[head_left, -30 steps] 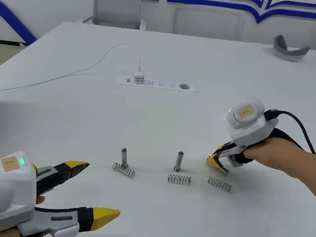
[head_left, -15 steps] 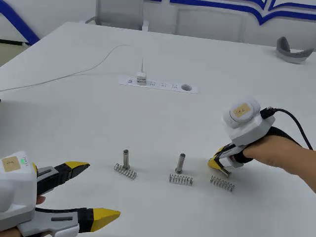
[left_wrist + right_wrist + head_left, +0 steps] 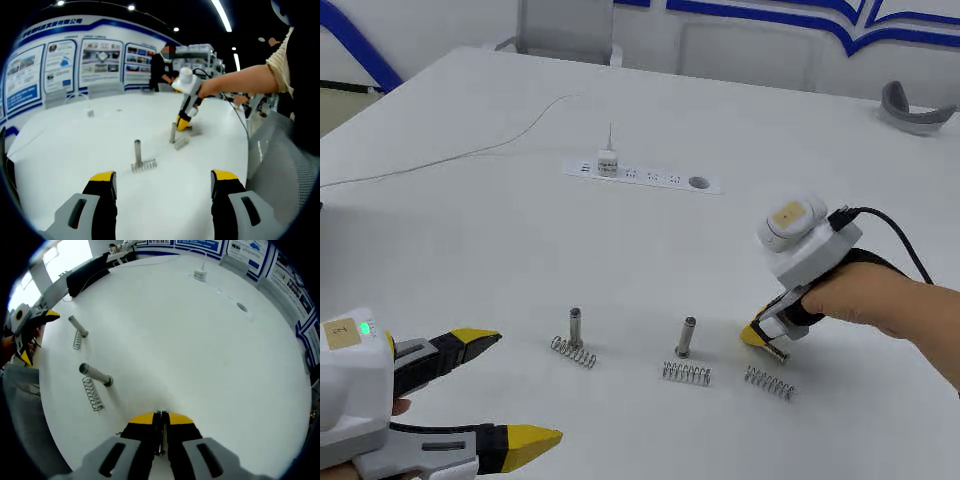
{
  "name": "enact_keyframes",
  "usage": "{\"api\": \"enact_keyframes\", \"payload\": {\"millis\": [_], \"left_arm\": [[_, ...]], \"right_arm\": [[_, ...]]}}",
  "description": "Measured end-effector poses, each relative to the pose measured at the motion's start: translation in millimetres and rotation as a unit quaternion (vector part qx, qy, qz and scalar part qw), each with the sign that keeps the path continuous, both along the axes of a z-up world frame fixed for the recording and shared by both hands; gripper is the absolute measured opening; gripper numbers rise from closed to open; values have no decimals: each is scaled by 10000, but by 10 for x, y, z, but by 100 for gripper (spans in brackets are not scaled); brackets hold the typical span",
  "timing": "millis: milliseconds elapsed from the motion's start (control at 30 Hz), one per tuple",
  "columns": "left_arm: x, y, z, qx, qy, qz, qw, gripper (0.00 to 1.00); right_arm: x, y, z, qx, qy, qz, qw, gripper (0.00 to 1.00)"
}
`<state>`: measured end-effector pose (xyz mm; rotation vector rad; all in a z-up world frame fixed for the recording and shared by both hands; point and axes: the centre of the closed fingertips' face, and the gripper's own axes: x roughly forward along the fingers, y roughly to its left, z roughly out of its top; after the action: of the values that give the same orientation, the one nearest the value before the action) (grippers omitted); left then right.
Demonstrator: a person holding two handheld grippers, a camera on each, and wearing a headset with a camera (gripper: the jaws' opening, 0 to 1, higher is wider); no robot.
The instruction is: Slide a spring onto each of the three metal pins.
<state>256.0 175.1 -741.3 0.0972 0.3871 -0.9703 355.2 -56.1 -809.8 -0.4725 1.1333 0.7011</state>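
Two metal pins stand upright on the white table (image 3: 470,230), one to the left (image 3: 575,325) and one in the middle (image 3: 687,335). A spring lies in front of each (image 3: 572,351) (image 3: 686,374), and a third spring (image 3: 768,382) lies further right. My right gripper (image 3: 765,340) is just behind that third spring, shut on a thin metal pin (image 3: 160,432) whose end touches the table. At the bottom left my left gripper (image 3: 510,390) is open and holds nothing. The left gripper view shows the nearer pin (image 3: 137,151) and its spring (image 3: 144,165) ahead of the open jaws.
A white power strip (image 3: 640,175) with a plugged-in adapter (image 3: 607,160) lies further back, its cable (image 3: 470,150) trailing off to the left. A grey curved object (image 3: 915,105) sits at the far right. A chair (image 3: 570,30) stands behind the table.
My right gripper has tipped more upright over the pin it holds. The left gripper, the two standing pins and the springs have stayed put; the head camera shifted a little.
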Motion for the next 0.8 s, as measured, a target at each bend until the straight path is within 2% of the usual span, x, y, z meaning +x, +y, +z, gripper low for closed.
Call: {"api": "enact_keyframes", "payload": {"millis": [200,367,500,667,800], "left_arm": [[-4,9,-3,9,8,5,10000,78],[1,6,-6,13,7,9,10000,78],[7,-11,10,-2,-19,7,10000,78],[12,-26,15,-13,-33,27,10000,77],[7,-53,48,-44,-72,6,10000,77]], "right_arm": [[-10,-1,3,-159,86,78,9998,10],[-16,-3,6,-271,53,69,9996,10],[-22,-11,14,-223,-25,-74,9997,9],[-25,-27,24,-118,-232,-184,9995,8],[-79,-37,70,-53,-314,-235,9992,8]]}}
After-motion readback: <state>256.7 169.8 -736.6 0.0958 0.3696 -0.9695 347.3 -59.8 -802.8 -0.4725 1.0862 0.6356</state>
